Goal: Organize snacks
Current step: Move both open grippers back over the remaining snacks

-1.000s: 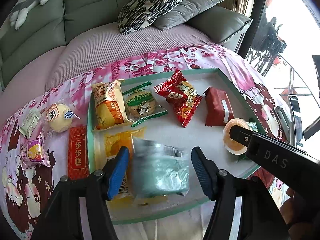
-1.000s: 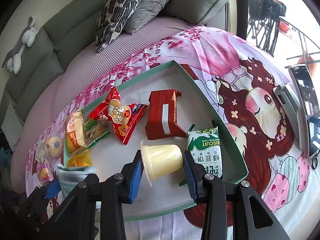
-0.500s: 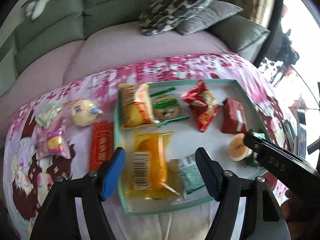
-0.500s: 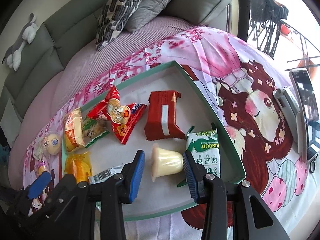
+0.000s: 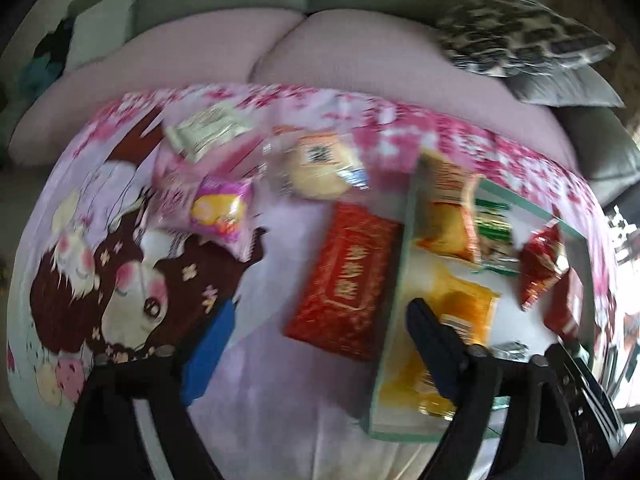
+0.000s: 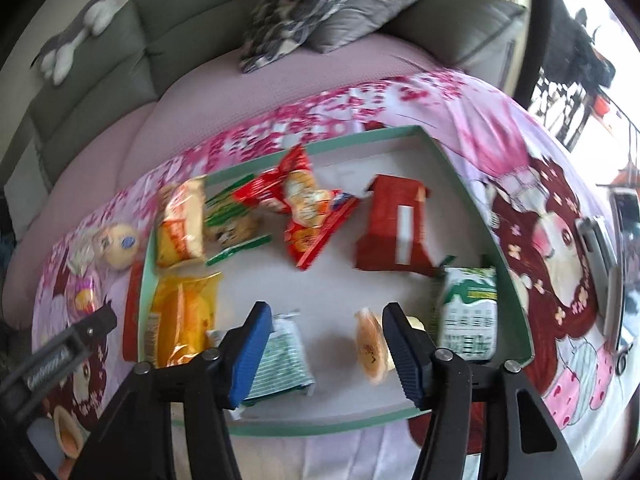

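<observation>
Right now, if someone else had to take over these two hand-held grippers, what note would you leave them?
Left hand-held gripper: jaws opening, nothing between them, over the red flat packet beside the tray.
Right hand-held gripper: jaws opening, holding nothing; the jelly cup lies loose in the tray by its right finger.
Done: several snacks in the tray, including the green striped packet.
Left: red flat packet, round bun, pink packet and pale packet on the cloth outside.

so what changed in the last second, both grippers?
The left gripper let go of the pale green packet, now lying in the tray, and swung left over the red flat packet; its jaws are opening, empty. The right gripper released the jelly cup, which lies on its side; its jaws are opening. Other snacks stayed put.
</observation>
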